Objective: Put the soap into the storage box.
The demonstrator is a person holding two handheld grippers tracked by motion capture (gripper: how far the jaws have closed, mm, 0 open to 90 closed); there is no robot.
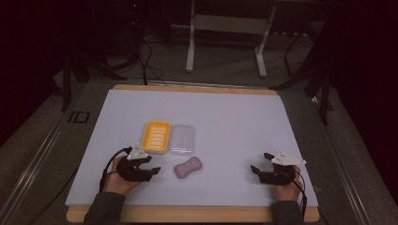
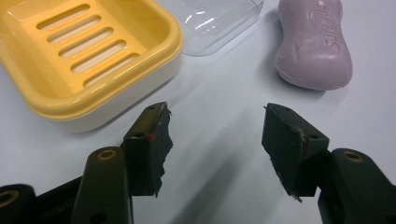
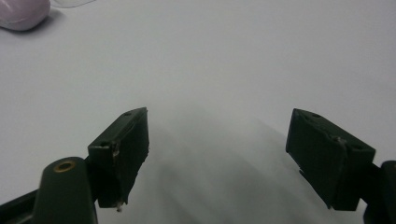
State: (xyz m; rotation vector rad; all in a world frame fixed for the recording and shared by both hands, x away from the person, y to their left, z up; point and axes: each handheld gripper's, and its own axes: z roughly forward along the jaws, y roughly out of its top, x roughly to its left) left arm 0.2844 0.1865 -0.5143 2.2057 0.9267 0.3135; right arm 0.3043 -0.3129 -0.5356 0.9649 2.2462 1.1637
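On the white table (image 1: 225, 112) both grippers rest with jaws wide apart and empty, the left gripper (image 1: 149, 169) beside the yellow soap dish (image 1: 156, 136), clear lid (image 1: 183, 139) and purple soap (image 1: 188, 168), seemingly ready to reach, the right gripper (image 1: 257, 170) well apart.

Each black hand-held gripper, the left (image 1: 149, 165) and the right (image 1: 259, 163), carries a pale grey three-cornered plate on top and trails a dark cable along the wrist. The person wears dark grey long sleeves (image 1: 104, 209). In both gripper views the two jaws are black blocks with ragged, chipped dark pads (image 2: 161, 144), fixed to arms showing brass-coloured screw holes (image 2: 106, 154).
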